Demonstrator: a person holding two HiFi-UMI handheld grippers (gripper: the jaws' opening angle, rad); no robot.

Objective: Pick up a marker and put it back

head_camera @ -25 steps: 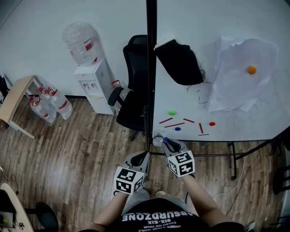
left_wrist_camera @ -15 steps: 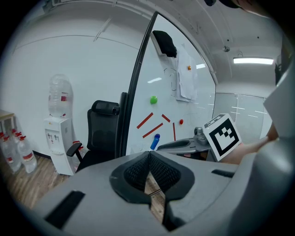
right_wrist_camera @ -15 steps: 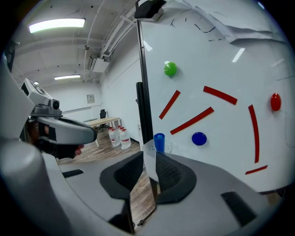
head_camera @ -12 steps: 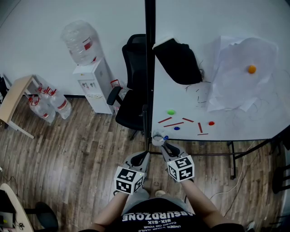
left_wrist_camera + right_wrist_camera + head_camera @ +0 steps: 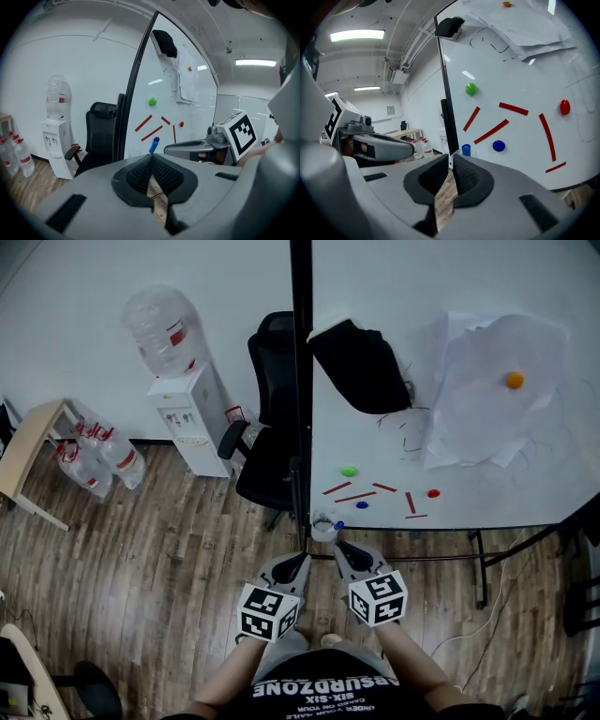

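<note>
At the whiteboard's (image 5: 525, 479) lower left corner, the left gripper (image 5: 300, 562) hangs clenched and empty, clear of the work. Just beyond it the blue-capped marker (image 5: 338, 524) stands in a small clear holder (image 5: 323, 523) beside the black frame post (image 5: 300, 381). The right gripper (image 5: 343, 547) points at the marker; its jaws are closing, a thin gap remains and nothing lies between them.

Assessment: the marker is not gripped. The right jaws should part again, line up either side of the barrel below the cap, clamp squarely, then lift straight up so the holder is not tipped.

Legible writing: the person's shirt (image 5: 323, 692) reads "ABSURDZONE" and "SIX-SIX". The water bottle's (image 5: 157, 329) red label cannot be read.
</note>
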